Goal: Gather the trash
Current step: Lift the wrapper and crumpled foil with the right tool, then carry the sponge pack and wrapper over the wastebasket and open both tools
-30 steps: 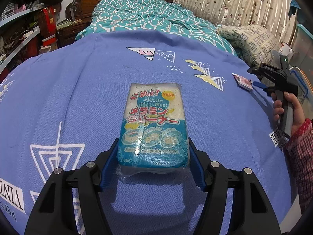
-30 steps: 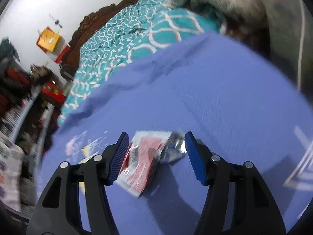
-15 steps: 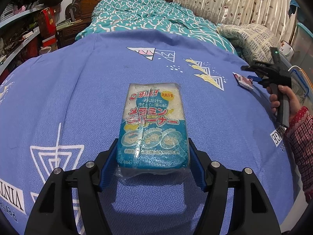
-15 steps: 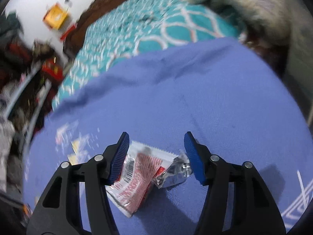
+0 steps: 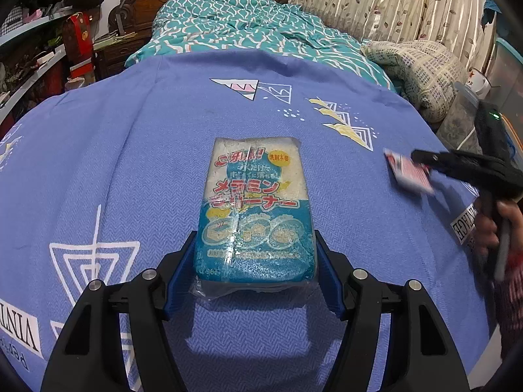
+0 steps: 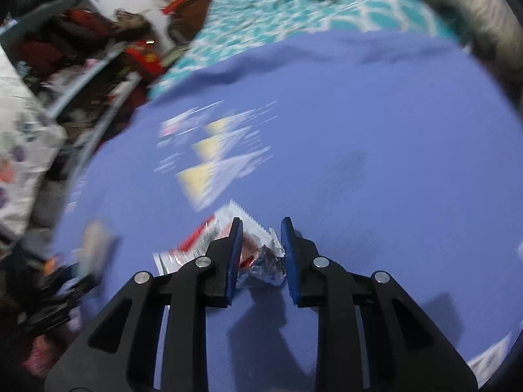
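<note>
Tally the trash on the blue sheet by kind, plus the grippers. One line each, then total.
Packaged sponge block, between the left gripper's pads: 1
Red-and-white wrapper, between the right gripper's closing jaws: 1
Grippers: 2
Total: 2 trash items, 2 grippers; all over the blue sheet.

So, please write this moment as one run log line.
left claw: holds sponge pack | right claw: closing around red wrapper | surface: blue cloth

Blue printed sheet, teal quilt, leaf-patterned curtains.
</note>
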Demonstrator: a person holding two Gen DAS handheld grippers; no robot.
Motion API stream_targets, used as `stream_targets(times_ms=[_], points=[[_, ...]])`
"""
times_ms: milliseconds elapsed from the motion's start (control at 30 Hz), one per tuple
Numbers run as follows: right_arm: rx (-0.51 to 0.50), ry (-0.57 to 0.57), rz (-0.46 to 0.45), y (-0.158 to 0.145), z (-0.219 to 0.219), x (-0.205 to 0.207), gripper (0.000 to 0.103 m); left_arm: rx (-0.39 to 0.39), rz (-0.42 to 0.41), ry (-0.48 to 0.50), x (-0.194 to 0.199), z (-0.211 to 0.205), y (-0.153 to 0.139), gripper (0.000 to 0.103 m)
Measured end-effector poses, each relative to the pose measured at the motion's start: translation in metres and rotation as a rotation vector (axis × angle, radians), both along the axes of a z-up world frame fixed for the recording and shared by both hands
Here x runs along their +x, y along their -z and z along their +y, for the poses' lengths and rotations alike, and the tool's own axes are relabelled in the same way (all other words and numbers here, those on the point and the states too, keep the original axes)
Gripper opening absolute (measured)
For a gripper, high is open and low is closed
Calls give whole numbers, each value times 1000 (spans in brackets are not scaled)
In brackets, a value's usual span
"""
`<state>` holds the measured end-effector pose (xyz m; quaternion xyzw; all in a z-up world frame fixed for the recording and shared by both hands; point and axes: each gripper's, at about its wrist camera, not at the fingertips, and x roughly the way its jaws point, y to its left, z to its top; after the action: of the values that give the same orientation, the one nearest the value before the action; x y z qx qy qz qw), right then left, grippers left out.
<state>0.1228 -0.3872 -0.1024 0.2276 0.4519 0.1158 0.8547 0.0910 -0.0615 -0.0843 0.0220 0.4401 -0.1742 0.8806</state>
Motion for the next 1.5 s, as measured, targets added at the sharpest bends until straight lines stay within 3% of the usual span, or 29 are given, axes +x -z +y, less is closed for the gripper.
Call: stream_targets(times_ms=[100, 233, 367, 567, 667, 800, 867, 933, 1000, 1100, 1333, 1500], points=[[84, 1, -3, -2, 2, -11, 29, -1, 0, 4, -1, 1, 0, 62], [26, 31, 6, -7, -9, -7, 29, -13, 3, 9, -1, 3, -1, 62], [75, 81, 23, -7, -21, -17, 29, -35, 11, 25, -1, 5, -1, 60], [299, 123, 51, 4, -19, -73, 29, -64, 30, 89, -7, -12, -2, 59], [319, 104, 62, 7, -3, -82, 29, -91, 48, 130, -10, -28, -2, 59], [262, 102, 77, 11, 23, -72, 29, -141, 90, 174, -5, -51, -1, 59], [297, 118, 71, 16, 29, -65, 29, -143, 96, 183, -2, -60, 0, 59], [294, 128, 56, 17, 37, -57, 27, -133, 95, 194, -1, -70, 0, 59], [284, 114, 50, 17, 43, -55, 12, -133, 103, 196, 0, -74, 0, 59], [274, 104, 26, 13, 44, -62, 8, -161, 129, 196, 1, -74, -1, 58], [299, 201, -57, -4, -10, -103, 5, -192, 154, 263, -8, -101, -9, 58], [320, 317, -118, -15, -68, -143, 5, -156, 130, 388, -20, -162, -24, 58]])
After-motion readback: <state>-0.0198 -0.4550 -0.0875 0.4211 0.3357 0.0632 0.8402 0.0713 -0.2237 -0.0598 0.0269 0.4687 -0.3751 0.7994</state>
